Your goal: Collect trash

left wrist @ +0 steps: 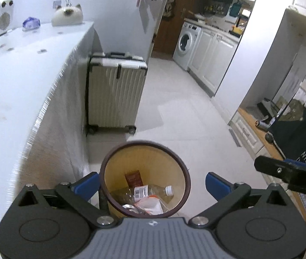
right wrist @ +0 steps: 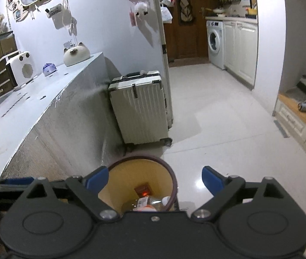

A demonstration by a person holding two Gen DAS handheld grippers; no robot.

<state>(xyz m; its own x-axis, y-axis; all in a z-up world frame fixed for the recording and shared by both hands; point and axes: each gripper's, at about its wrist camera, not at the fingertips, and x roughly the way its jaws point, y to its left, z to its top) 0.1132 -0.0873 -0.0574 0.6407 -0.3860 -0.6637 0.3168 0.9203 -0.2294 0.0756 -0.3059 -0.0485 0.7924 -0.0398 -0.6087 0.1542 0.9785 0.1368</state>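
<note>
Left gripper [left wrist: 152, 184] above round bin [left wrist: 175, 166], blue fingers [left wrist: 216, 185] spread wide, nothing between them. Bin on floor beside white counter [left wrist: 23, 86]. Inside bin: clear plastic bottle [left wrist: 150, 192] lying flat, brown packet [left wrist: 134, 178], crumpled wrapper [left wrist: 150, 207]. Cream suitcase [left wrist: 116, 90] upright behind bin, against counter end. Washing machine [left wrist: 186, 43] far back. Right gripper [left wrist: 291, 172] partly visible at right edge.

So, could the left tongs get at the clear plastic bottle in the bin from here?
Probably yes: the left tongs stand open above the round tan bin, nothing covers its mouth, and the clear plastic bottle lies exposed on top.
</note>
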